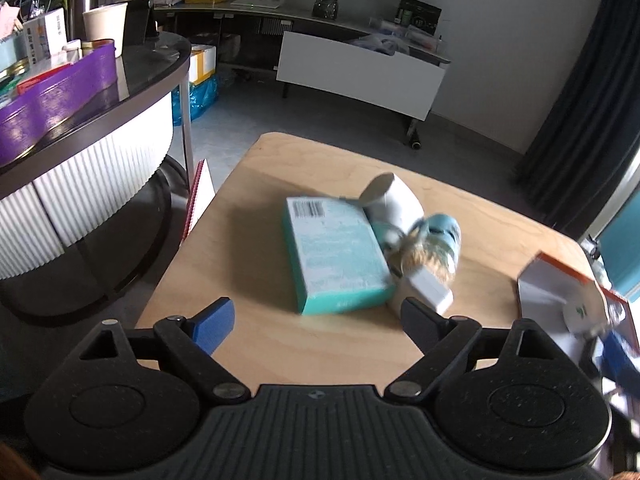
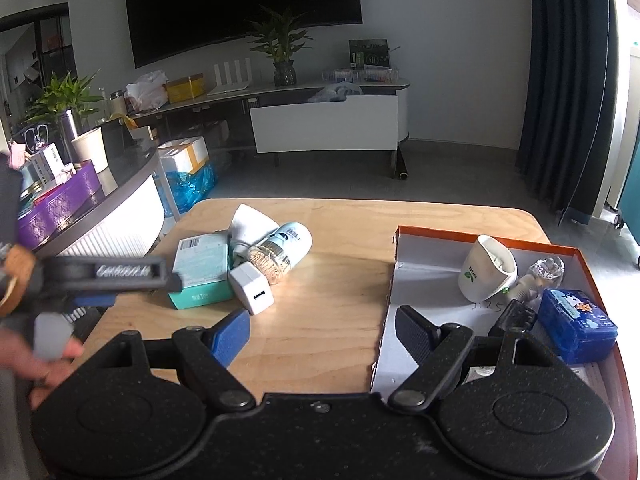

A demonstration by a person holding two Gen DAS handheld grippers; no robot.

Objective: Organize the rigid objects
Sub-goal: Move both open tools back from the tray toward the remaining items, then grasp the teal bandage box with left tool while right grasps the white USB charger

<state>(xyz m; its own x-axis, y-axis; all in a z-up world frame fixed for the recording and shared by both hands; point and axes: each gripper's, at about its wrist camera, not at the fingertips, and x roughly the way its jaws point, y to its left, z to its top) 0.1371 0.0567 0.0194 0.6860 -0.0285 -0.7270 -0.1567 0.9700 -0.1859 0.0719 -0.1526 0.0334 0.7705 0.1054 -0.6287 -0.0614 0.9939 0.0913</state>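
A loose cluster of rigid things lies on the pale wooden worktop: a teal box with a barcode on its far end, a white charger cube with a USB port facing the camera, a clear bottle with a light-blue label lying on its side, and a white tube-shaped item behind them. The charger touches the teal box and the bottle — the whole group sits packed together.

The left gripper has its fingers spread wide with nothing between them; the teal box lies just ahead, and the charger sits just beyond the tip of one finger. This view is blurred.

The right gripper also has its fingers wide apart and empty, straddling the near edge of an orange-rimmed tray. The cluster lies ahead and to its left. In the tray sit a white mug tipped on its side, a blue case and a small clear item too unclear to name.

Beyond the worktop: a grey floor, a low white media unit, a dark screen and a dark curtain.
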